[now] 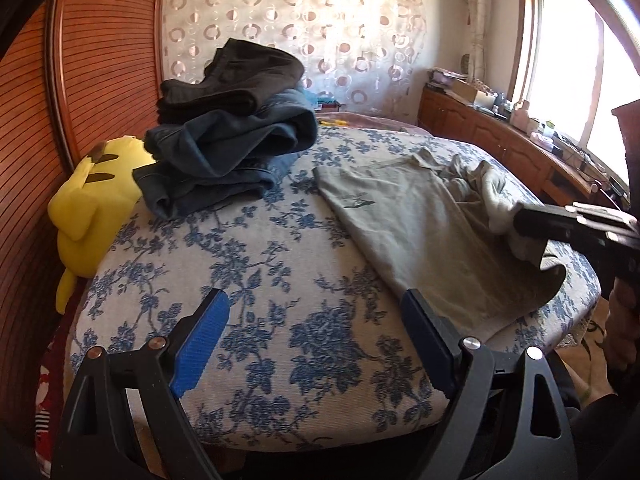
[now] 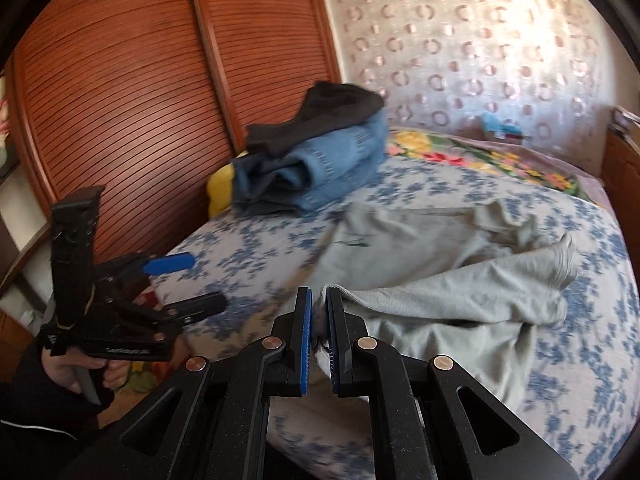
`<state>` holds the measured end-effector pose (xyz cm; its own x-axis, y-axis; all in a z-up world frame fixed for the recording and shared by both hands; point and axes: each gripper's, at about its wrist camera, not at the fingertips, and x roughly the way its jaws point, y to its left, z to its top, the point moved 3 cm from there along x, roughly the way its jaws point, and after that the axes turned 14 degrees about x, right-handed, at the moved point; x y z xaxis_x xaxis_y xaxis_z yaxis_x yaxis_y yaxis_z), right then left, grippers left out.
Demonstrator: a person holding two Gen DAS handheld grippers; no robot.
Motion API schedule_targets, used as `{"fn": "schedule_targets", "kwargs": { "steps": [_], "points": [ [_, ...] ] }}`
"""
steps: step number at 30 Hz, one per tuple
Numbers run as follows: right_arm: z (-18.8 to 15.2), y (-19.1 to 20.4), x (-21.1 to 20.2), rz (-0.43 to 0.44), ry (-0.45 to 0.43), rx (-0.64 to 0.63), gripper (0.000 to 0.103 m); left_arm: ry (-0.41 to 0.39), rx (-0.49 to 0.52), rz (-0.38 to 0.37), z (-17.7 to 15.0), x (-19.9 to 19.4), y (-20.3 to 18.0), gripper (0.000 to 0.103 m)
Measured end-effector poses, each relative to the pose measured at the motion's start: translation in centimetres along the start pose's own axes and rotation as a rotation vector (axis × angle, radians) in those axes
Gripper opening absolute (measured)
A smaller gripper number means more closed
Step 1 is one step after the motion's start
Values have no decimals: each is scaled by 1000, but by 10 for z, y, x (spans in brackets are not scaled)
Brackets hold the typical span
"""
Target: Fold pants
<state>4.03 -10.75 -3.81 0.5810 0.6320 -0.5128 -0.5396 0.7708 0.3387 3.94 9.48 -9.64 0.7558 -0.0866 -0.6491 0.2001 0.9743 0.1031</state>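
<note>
Grey-green pants (image 1: 416,232) lie spread and partly bunched on the blue-flowered bed cover (image 1: 260,264). In the right wrist view my right gripper (image 2: 319,293) is shut on a near edge of the pants (image 2: 440,280), and a strip of cloth shows between the blue pads. The left wrist view shows that right gripper (image 1: 520,222) at the right, holding the cloth above the bed. My left gripper (image 1: 316,304) hangs open over bare bed cover left of the pants, with nothing between its fingers. It also shows in the right wrist view as the left gripper (image 2: 200,282).
A stack of folded jeans (image 1: 224,148) topped with black pants (image 1: 236,76) sits at the back left of the bed, beside a yellow plush toy (image 1: 88,208). Louvred wooden doors (image 2: 132,92) stand on the left. A cluttered wooden cabinet (image 1: 500,136) runs under the window.
</note>
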Motion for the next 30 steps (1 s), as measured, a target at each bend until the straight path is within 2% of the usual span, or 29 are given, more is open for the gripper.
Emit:
{"fn": "schedule_targets", "kwargs": {
  "steps": [5, 10, 12, 15, 18, 23, 27, 30],
  "points": [
    [-6, 11, 15, 50, 52, -19, 7, 5, -17, 11, -3, 1, 7, 88],
    [-8, 8, 31, 45, 92, 1, 8, 7, -24, 15, -4, 3, 8, 88],
    [-7, 5, 32, 31, 87, 9, 13, 9, -22, 13, -4, 3, 7, 88],
    [-2, 9, 24, 5, 60, 4, 28, 9, -15, 6, -3, 3, 3, 88],
    [1, 5, 7, -12, 21, 8, 30, 2, -6, -3, 0, 3, -3, 88],
    [3, -23, -19, -85, -30, 38, 31, -10, 27, -28, 9, 7, -15, 88],
    [5, -54, -26, -178, -55, 73, 35, -24, 53, -57, 18, 12, -28, 88],
    [5, -71, -26, -222, -60, 94, 39, -26, 67, -98, 22, 16, -39, 82]
  ]
}}
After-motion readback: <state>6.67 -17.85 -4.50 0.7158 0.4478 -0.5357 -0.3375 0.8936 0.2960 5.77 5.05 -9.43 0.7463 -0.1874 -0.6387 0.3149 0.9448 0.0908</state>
